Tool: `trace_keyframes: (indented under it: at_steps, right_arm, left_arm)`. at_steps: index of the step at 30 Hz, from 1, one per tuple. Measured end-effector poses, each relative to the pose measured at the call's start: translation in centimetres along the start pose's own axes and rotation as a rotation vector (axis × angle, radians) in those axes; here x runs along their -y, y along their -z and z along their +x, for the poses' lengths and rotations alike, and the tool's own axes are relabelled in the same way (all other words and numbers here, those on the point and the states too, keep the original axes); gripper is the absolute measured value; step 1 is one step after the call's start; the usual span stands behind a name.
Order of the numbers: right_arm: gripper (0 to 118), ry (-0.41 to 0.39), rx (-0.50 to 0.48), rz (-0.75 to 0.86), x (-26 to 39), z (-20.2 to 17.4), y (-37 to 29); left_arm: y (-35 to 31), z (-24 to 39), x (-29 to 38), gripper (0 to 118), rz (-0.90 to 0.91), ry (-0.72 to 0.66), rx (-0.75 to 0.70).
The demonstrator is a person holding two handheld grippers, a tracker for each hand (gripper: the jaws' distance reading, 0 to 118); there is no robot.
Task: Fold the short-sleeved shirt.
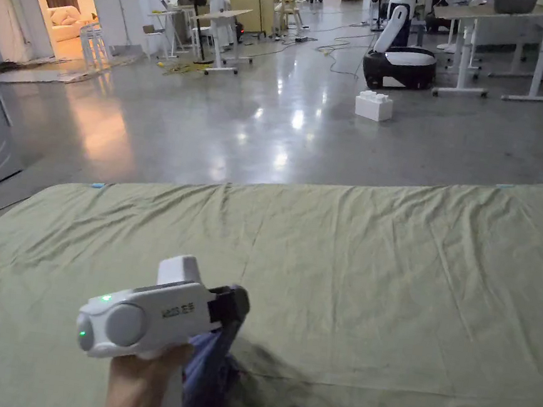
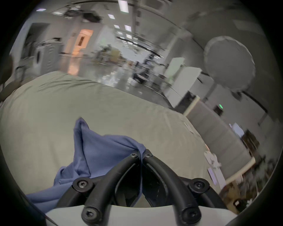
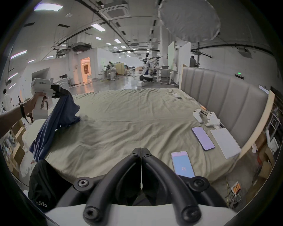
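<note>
A blue short-sleeved shirt [image 3: 61, 113] hangs bunched from my left gripper [image 3: 60, 92], lifted above the near left part of the bed; its lower end trails over the bed's edge. In the left gripper view the shirt [image 2: 98, 149] is pinched between the closed tips of the left gripper [image 2: 141, 154]. In the head view the left gripper [image 1: 236, 310] is held by a hand low in the picture, with the shirt [image 1: 210, 363] draped below it. My right gripper [image 3: 140, 150] hovers over the near side of the bed, jaws together with nothing between them.
The bed wears an olive-green sheet [image 1: 379, 279], wrinkled. By the grey headboard [image 3: 222, 94] on the right lie two phones [image 3: 202, 138], a white tablet [image 3: 225, 142] and small white items. A black garment [image 3: 44, 183] lies at the bed's near left corner. Beyond the bed are grey floor, desks and people.
</note>
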State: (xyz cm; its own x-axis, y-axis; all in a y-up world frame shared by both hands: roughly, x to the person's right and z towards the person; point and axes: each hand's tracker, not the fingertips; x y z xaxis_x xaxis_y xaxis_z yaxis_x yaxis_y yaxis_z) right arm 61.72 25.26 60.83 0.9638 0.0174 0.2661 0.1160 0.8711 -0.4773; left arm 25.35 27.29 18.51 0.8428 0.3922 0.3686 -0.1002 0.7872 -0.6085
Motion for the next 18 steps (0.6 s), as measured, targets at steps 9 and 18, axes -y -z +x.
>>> trace_keyframes:
  at_steps: [9,18]
  right_arm:
    - [1,0.086,0.117,-0.046,2.9,4.0,-3.1]
    - [1,0.132,0.132,-0.088,4.6,5.1,-2.7]
  left_arm:
    - [8.8,23.0,16.3,2,-0.355,0.296,0.452]
    - [7.4,25.2,28.9,7,-0.529,0.471,0.526]
